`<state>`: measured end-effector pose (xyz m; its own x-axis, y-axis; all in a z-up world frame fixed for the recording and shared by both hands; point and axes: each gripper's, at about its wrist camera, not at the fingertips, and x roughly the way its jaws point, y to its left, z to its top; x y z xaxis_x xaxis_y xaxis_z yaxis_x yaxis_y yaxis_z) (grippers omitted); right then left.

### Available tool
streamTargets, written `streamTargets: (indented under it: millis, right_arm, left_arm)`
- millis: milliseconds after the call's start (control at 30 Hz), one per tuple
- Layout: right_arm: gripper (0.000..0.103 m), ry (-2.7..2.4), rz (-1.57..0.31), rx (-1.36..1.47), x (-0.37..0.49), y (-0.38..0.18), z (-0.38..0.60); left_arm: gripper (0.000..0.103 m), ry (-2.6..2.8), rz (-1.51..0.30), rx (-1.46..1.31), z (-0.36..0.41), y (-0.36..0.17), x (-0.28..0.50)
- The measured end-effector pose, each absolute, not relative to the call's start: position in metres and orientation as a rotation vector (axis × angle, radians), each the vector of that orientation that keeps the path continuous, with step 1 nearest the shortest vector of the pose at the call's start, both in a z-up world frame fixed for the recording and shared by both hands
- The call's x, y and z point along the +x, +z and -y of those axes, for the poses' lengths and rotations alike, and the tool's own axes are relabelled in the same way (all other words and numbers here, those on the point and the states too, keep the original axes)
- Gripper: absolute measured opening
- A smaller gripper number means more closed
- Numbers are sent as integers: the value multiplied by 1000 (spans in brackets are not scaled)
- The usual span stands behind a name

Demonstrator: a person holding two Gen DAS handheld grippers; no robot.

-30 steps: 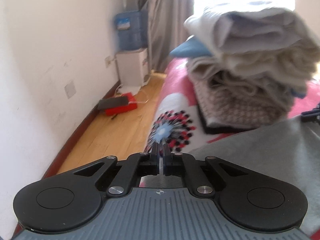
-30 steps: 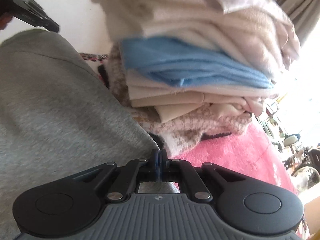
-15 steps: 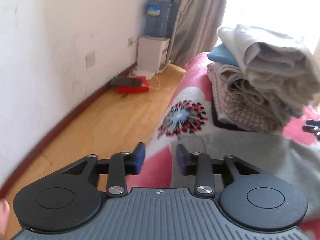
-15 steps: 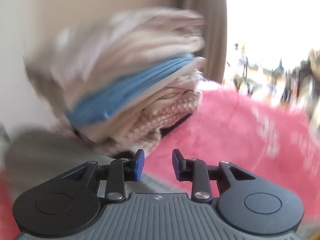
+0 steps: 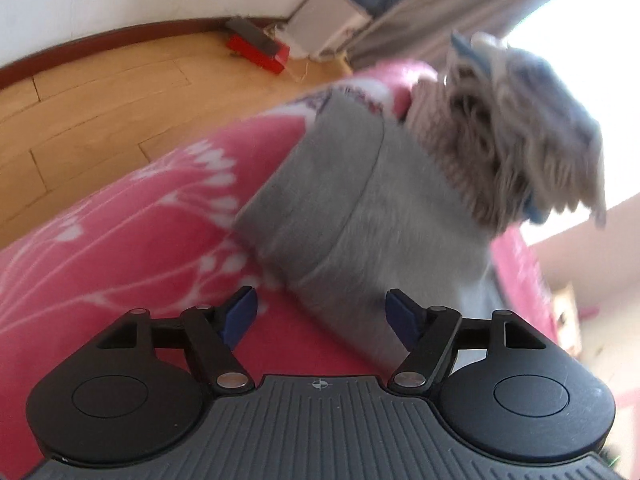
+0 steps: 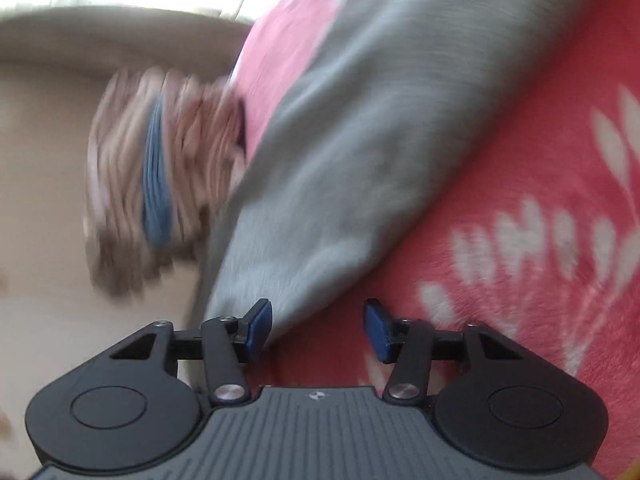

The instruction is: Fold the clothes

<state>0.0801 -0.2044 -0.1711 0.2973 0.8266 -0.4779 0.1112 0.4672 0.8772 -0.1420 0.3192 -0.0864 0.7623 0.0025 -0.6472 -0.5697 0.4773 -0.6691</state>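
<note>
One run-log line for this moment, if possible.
left tongs: open, just opening | right tongs: open, just opening | grey garment: released on pink blanket

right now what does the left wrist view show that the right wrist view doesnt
Only the left wrist view shows the wooden floor, the red box by the wall, the white cabinet, the grey curtain and the left gripper.

Only the right wrist view shows the right gripper, its jaws apart with nothing between them, and a bare beige wall.

Both show the grey garment lying on the pink floral blanket, with the stack of folded clothes behind it. Both grippers' jaws have just been opening.
</note>
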Motion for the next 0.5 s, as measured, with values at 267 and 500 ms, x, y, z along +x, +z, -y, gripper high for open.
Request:
streamTargets:
  millis: [267,500]
  right_arm:
    - [52,502,-1090,1220,102,-187,188]
    - [50,487,-1061,1280,113,-195,176]
  left_arm:
    - [78,478,-478,-1075,-317,-99,-129]
    - [71,547,-478,-1036,-302,-90,-126]
